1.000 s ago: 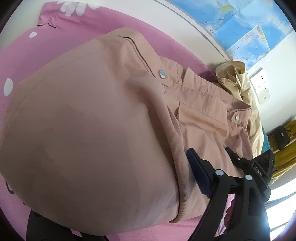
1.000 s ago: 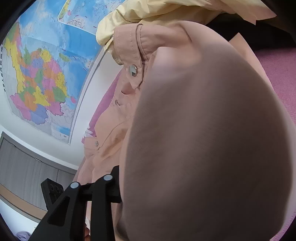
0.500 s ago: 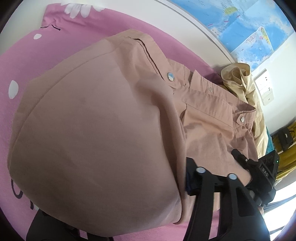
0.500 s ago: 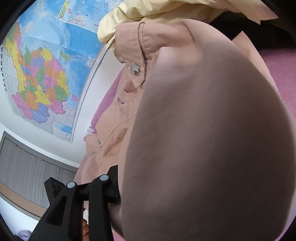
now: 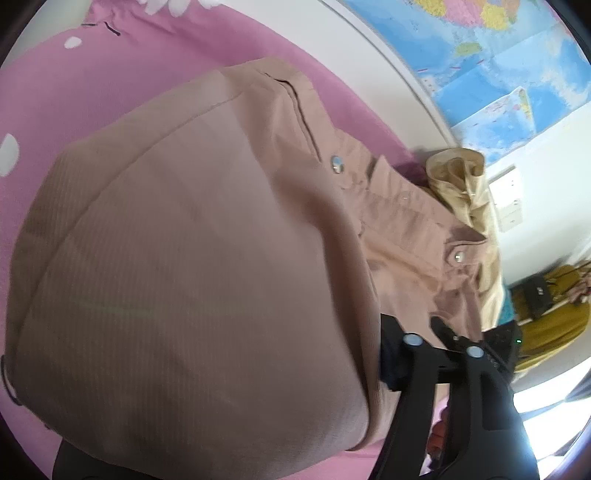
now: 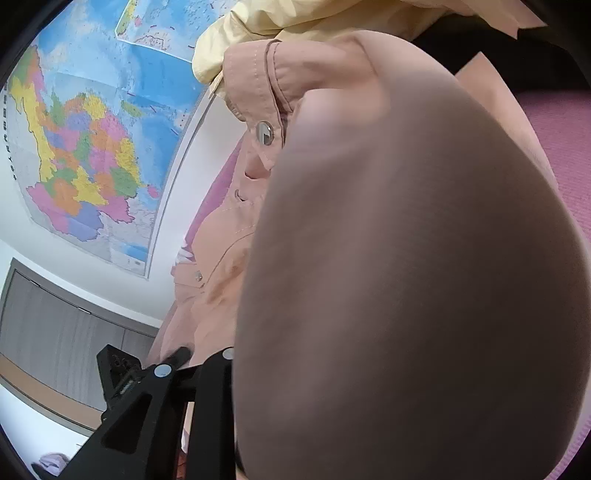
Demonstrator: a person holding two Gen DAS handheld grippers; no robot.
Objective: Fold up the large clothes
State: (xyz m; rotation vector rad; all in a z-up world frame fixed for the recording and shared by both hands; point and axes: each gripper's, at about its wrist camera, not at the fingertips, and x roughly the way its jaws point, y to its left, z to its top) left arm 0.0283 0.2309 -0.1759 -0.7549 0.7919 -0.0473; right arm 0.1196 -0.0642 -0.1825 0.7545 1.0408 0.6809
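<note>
A large dusty-pink button shirt (image 5: 207,258) lies on a pink bedsheet (image 5: 110,85), with a folded layer draped close over both cameras. In the left wrist view my left gripper (image 5: 384,362) is shut on the shirt's folded edge; one black finger (image 5: 410,373) shows, the other is under the cloth. In the right wrist view the shirt (image 6: 406,295) fills most of the frame and my right gripper (image 6: 229,362) is shut on its edge, with one black finger (image 6: 162,398) showing. Snap buttons (image 5: 337,162) mark the shirt's front.
A pale yellow garment (image 5: 469,184) lies crumpled just beyond the shirt's collar, also in the right wrist view (image 6: 295,22). A wall map (image 6: 85,147) hangs behind the bed. A wall socket (image 5: 509,199) and mustard-coloured clothes (image 5: 554,314) are at the right.
Both grippers have carried the held shirt edge further over the shirt body. The visible fingers have slid closer under the folded layer, and the front with its buttons is more covered.
</note>
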